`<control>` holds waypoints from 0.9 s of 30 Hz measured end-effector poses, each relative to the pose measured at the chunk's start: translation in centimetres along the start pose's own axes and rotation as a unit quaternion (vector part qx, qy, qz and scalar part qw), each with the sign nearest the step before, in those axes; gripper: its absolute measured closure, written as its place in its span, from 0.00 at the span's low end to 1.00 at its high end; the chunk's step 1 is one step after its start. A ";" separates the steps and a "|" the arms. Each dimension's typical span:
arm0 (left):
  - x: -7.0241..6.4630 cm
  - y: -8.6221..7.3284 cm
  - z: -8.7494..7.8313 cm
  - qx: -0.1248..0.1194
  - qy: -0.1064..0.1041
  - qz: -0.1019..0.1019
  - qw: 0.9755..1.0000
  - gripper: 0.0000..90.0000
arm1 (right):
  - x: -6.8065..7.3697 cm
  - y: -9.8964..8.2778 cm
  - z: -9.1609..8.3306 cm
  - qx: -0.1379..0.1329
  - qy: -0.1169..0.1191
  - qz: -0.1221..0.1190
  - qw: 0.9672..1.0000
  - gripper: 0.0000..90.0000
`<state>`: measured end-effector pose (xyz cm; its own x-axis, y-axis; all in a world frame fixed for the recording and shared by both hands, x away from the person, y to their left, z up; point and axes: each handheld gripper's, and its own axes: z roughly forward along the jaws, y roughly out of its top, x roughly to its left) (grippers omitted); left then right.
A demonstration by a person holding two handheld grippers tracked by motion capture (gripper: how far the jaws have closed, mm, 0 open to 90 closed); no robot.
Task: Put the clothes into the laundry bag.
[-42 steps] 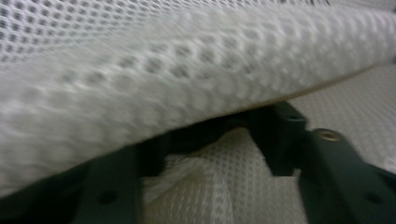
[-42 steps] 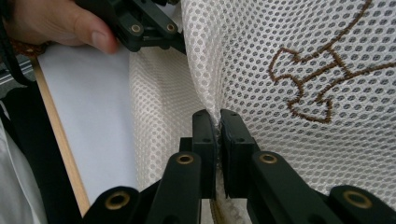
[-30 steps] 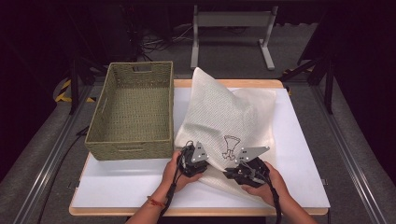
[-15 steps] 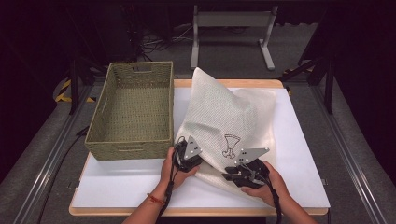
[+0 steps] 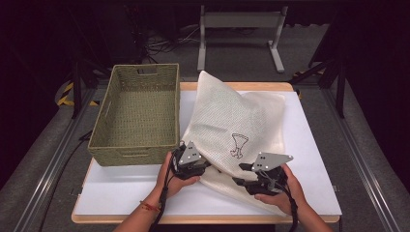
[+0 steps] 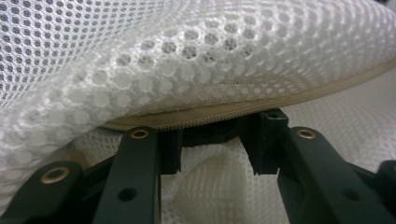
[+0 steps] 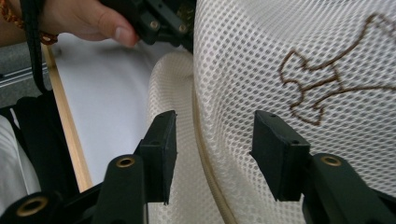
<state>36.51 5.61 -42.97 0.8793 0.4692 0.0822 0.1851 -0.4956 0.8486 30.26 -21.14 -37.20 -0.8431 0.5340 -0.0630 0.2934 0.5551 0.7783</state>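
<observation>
A white mesh cushion cover with a brown embroidered figure lies across the white table, one corner leaning on the basket. My left gripper sits at its near left edge. In the left gripper view the left gripper has just been opening; a fold of mesh lies between the parted pads, under the zipper seam. My right gripper is at the near edge. It too has just been opening, and the right gripper straddles the zippered edge without pressing it.
A woven olive basket stands on the left of the table, touching the cushion's corner. The table's wooden front rim runs beside the person's left hand. A metal stand is on the floor behind.
Both grippers' jaws have opened and let go of the cushion cover's near edge. The left gripper has drawn back a little toward the left; the right one has lifted slightly.
</observation>
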 end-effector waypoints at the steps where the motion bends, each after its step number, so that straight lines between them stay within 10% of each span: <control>1: -0.1 0.0 -0.2 0.007 -0.002 0.003 1.000 0.64 | 0.0 0.1 -0.2 -0.004 -0.003 0.000 1.000 0.51; 11: -0.3 -0.9 -3.1 0.020 0.004 0.022 1.000 0.65 | -0.9 -0.1 -1.7 -0.018 -0.089 -0.025 0.996 0.46; 27: -0.1 -2.0 -7.4 0.021 0.026 0.027 0.999 0.53 | -2.5 -1.1 -3.0 -0.025 -0.139 -0.027 0.990 0.44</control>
<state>32.76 11.97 -40.79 0.8646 0.4782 0.1544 0.1583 -0.5509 0.8194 30.72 -24.98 -36.03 -0.6984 0.6629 -0.2697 0.2222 0.5591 0.7988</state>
